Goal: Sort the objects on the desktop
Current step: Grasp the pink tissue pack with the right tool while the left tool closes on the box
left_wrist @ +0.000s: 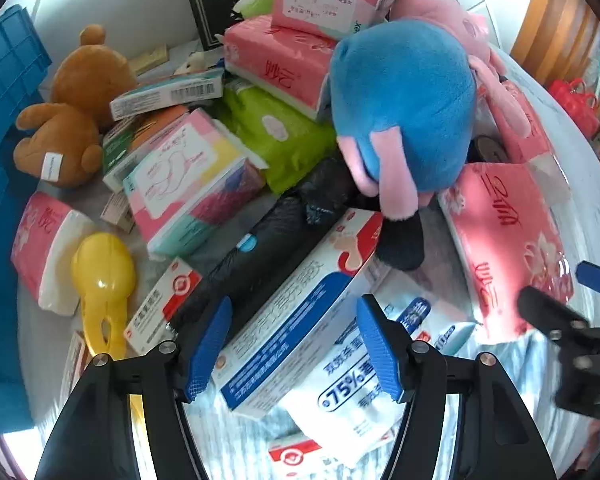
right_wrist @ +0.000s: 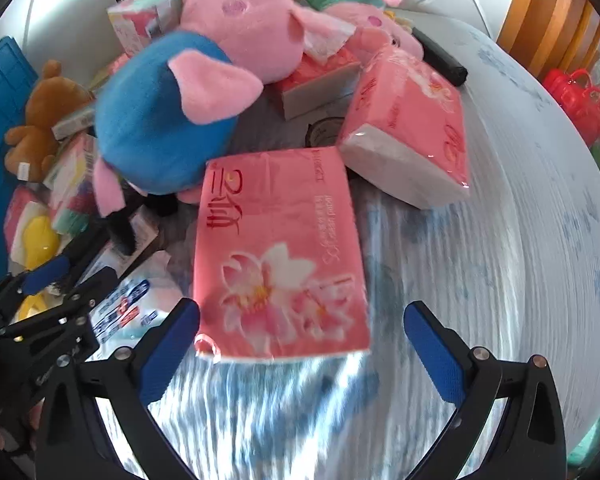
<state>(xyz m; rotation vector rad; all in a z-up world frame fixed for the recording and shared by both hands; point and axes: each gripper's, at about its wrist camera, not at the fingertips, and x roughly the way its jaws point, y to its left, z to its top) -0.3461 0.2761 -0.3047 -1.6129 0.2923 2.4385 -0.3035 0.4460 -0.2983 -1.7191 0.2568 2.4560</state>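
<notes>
A cluttered table holds boxes, tissue packs and plush toys. My left gripper (left_wrist: 294,346) is open, its blue pads either side of a white and blue medicine box (left_wrist: 296,320) without touching it. A white 75% wipes pack (left_wrist: 364,396) lies just right of that box. My right gripper (right_wrist: 302,354) is open, just in front of a pink tissue pack with a flower print (right_wrist: 278,256), which lies flat between the line of its fingers; the same pack shows in the left wrist view (left_wrist: 508,240). A blue and pink pig plush (left_wrist: 404,108) (right_wrist: 168,112) lies behind both.
A brown bear plush (left_wrist: 76,108), a yellow scoop (left_wrist: 102,280), a black folded umbrella (left_wrist: 268,240), green wipes pack (left_wrist: 276,136) and several pink tissue packs crowd the left. A blue crate (left_wrist: 4,92) stands far left. Another pink pack (right_wrist: 412,128) leans behind; patterned cloth (right_wrist: 500,240) at right.
</notes>
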